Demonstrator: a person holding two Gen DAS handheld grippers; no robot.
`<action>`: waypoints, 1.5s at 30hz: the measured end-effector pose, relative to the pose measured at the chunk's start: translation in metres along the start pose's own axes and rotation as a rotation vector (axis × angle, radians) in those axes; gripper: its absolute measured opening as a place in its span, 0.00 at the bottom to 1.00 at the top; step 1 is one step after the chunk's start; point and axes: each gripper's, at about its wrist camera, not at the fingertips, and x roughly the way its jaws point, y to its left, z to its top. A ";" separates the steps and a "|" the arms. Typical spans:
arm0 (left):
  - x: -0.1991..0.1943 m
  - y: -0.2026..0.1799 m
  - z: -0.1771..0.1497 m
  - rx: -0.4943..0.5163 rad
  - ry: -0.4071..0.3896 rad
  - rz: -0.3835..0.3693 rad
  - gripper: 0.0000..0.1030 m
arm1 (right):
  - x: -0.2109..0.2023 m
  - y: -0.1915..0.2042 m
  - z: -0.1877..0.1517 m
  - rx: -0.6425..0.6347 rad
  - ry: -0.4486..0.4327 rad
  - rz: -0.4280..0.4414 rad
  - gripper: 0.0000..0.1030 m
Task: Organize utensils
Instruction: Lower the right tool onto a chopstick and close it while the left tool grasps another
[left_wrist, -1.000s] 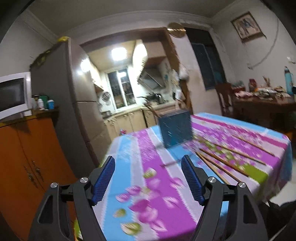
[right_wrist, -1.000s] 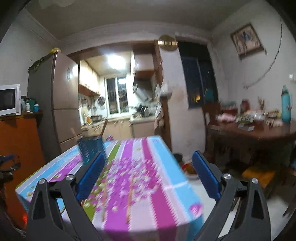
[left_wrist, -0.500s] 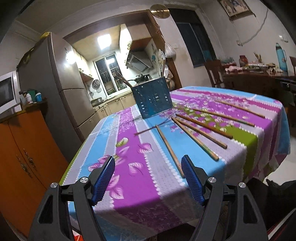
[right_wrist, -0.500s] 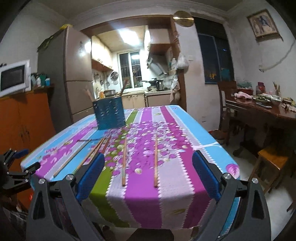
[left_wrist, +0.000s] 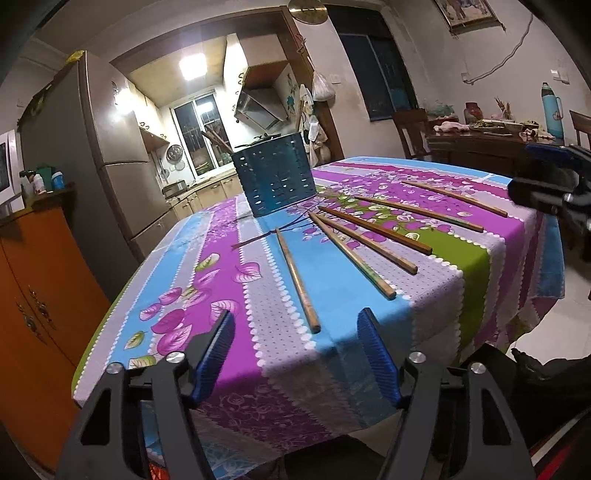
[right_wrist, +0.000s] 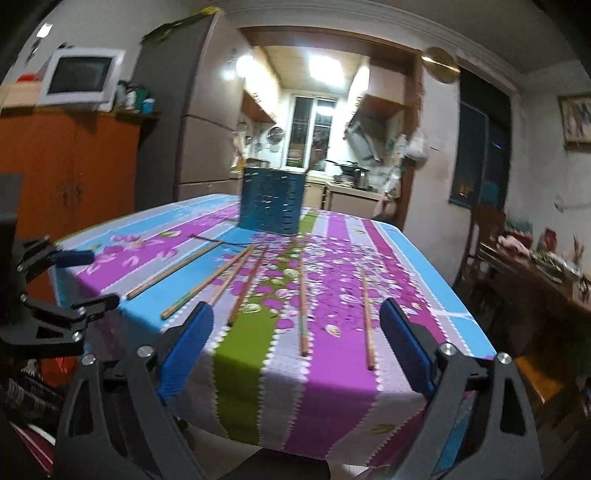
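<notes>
A blue perforated utensil holder (left_wrist: 273, 181) (right_wrist: 271, 201) stands upright at the far side of the table, with a few sticks (left_wrist: 214, 136) poking out of it. Several wooden chopsticks lie fanned out on the flowered tablecloth (left_wrist: 207, 280) (right_wrist: 332, 391). My left gripper (left_wrist: 297, 354) hovers at the near table edge, its jaws closing on nothing, and the nearest chopstick (left_wrist: 297, 280) ends just ahead of it. My right gripper (right_wrist: 297, 347) is also closing and empty, with two chopsticks (right_wrist: 303, 302) (right_wrist: 365, 317) ending in front of it. Each gripper shows in the other's view (left_wrist: 546, 181) (right_wrist: 55, 291).
An orange cabinet (left_wrist: 33, 295) (right_wrist: 66, 155) and a tall fridge (left_wrist: 110, 147) stand to the left of the table. A dark wooden dining table (left_wrist: 491, 144) with chairs sits to the right. A microwave (right_wrist: 81, 79) tops the cabinet. The kitchen lies behind.
Both grippers have come down and drawn close to the near table edge, so the chopsticks now lie just ahead. The right view has rolled. Both pairs of jaws have narrowed slightly.
</notes>
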 end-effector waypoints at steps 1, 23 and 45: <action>0.000 0.000 0.000 -0.002 0.000 -0.004 0.64 | 0.002 0.004 0.000 -0.012 0.006 0.010 0.80; 0.027 0.009 -0.002 -0.081 0.070 -0.062 0.40 | 0.052 0.021 0.001 0.014 0.190 0.155 0.17; 0.035 0.012 -0.010 -0.139 0.013 -0.122 0.26 | 0.096 0.028 -0.005 0.079 0.245 0.191 0.17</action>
